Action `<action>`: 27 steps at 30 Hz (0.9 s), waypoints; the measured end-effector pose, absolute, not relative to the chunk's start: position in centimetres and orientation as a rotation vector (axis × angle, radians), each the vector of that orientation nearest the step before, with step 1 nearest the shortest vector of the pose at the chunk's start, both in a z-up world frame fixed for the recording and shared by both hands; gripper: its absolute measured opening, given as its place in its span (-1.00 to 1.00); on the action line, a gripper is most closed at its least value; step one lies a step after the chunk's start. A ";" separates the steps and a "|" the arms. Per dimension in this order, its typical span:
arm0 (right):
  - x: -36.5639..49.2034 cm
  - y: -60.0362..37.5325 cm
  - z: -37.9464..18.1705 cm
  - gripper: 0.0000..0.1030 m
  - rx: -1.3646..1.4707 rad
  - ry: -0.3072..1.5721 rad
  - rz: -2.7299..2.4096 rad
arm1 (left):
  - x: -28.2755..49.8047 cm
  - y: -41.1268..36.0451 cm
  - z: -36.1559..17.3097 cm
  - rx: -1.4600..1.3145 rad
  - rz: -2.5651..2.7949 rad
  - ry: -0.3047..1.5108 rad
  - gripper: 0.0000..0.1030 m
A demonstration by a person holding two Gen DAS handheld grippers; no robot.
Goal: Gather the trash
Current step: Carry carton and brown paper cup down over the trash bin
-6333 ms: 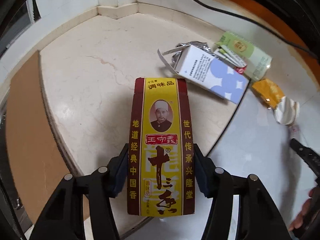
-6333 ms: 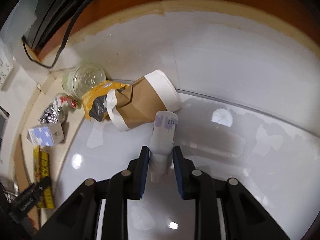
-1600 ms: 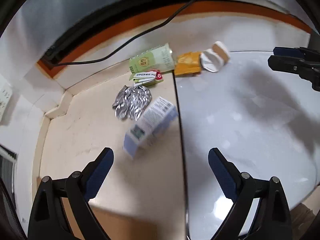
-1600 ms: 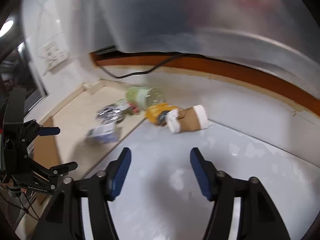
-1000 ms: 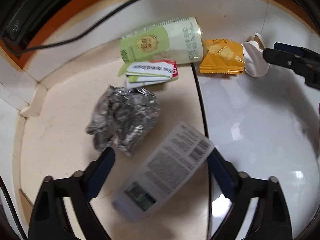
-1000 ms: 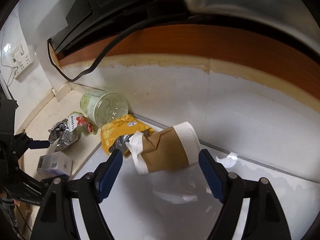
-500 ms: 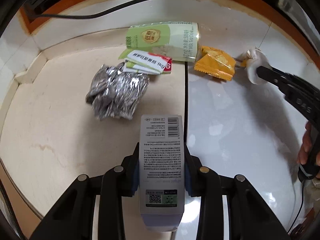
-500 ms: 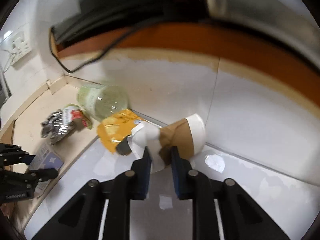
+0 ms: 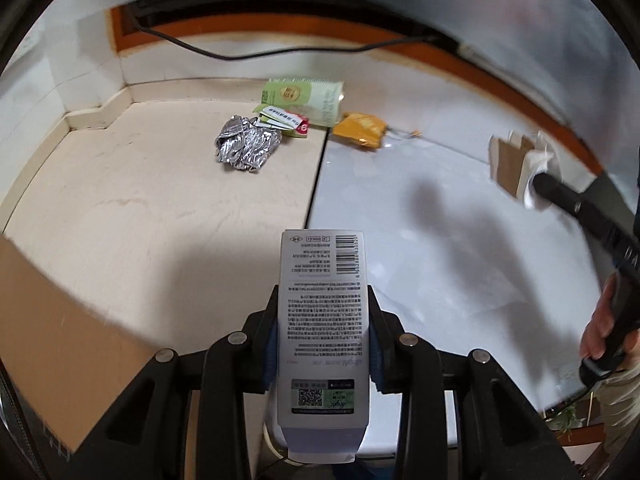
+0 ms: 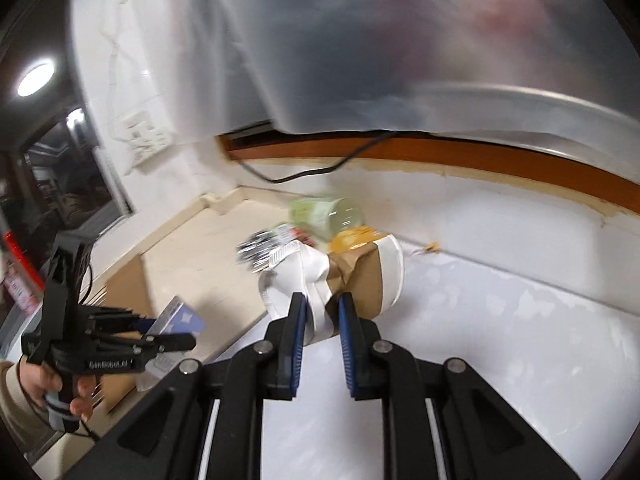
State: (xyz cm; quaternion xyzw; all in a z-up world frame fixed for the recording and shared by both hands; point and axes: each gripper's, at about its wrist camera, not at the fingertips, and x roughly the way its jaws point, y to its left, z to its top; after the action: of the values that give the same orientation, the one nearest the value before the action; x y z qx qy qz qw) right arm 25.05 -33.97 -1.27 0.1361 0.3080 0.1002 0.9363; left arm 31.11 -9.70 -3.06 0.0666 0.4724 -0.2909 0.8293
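Observation:
My left gripper (image 9: pixel 323 320) is shut on a grey printed carton box (image 9: pixel 322 308) and holds it above the counter. My right gripper (image 10: pixel 322 304) is shut on a crushed brown and white paper cup (image 10: pixel 352 276), lifted off the white surface; the cup also shows in the left wrist view (image 9: pixel 516 168). On the counter lie a crumpled foil wrapper (image 9: pixel 246 148), a green cylindrical container (image 9: pixel 304 98), a red and white packet (image 9: pixel 286 122) and a yellow snack bag (image 9: pixel 362 132).
A black cable (image 9: pixel 240 50) runs along the orange wall strip at the back. A brown cardboard sheet (image 9: pixel 52 332) lies at the near left. A translucent plastic sheet (image 10: pixel 400 40) hangs across the top. The left gripper (image 10: pixel 100 344) shows in the right wrist view.
Both grippers have lifted and pulled back from the counter, the left with the grey box, the right with the paper cup. The trash pile now lies farther away.

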 end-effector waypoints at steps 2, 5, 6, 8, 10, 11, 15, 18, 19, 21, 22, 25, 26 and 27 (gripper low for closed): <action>22.7 -32.9 -0.5 -0.69 0.273 0.623 0.234 | 28.7 -8.1 -1.9 0.106 -0.618 0.992 -0.35; 18.8 -30.9 0.4 -0.69 0.257 0.609 0.295 | 25.3 -6.1 -0.7 0.044 -0.624 0.977 -0.35; 17.4 -30.1 0.6 -0.69 0.247 0.604 0.317 | 24.2 -5.4 -0.5 0.027 -0.624 0.970 -0.35; 15.3 -28.7 1.0 -0.69 0.232 0.598 0.356 | 21.7 -4.0 -0.1 0.009 -0.615 0.950 -0.35; 13.3 -27.1 0.9 -0.69 0.231 0.606 0.402 | 19.6 -3.0 0.0 -0.003 -0.599 0.929 -0.35; 12.5 -26.6 0.8 -0.69 0.234 0.613 0.419 | 18.2 -2.4 -0.1 -0.005 -0.578 0.913 -0.35; 9.5 -23.8 -0.6 -0.69 0.201 0.641 0.490 | 13.2 -0.7 -1.8 0.012 -0.487 0.857 -0.36; 7.7 -22.0 -2.0 -0.69 0.164 0.661 0.540 | 10.0 0.2 -3.8 0.012 -0.453 0.855 -0.35; 7.4 -21.5 -2.6 -0.69 0.154 0.670 0.556 | 9.1 0.4 -4.5 0.013 -0.445 0.860 -0.35; 6.6 -20.2 -3.9 -0.68 0.119 0.701 0.590 | 7.5 0.7 -6.3 0.019 -0.430 0.883 -0.35; 6.4 -19.6 -4.5 -0.68 0.101 0.715 0.601 | 7.1 0.7 -7.4 0.023 -0.426 0.900 -0.35; 5.9 -18.1 -6.7 -0.68 0.074 0.782 0.646 | 5.6 0.9 -10.4 0.033 -0.418 0.960 -0.35; 5.8 -17.5 -7.5 -0.68 0.057 0.803 0.655 | 5.3 1.0 -11.7 0.032 -0.423 0.987 -0.35; 5.7 -17.1 -8.2 -0.68 0.043 0.818 0.665 | 5.0 1.1 -12.5 0.031 -0.426 1.002 -0.35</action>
State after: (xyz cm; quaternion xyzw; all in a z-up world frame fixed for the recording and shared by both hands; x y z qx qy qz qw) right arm 5.74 -17.13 -8.20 0.0206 0.3904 0.3175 0.8639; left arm 4.98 1.08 -12.46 0.0148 0.4766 -0.2029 0.8553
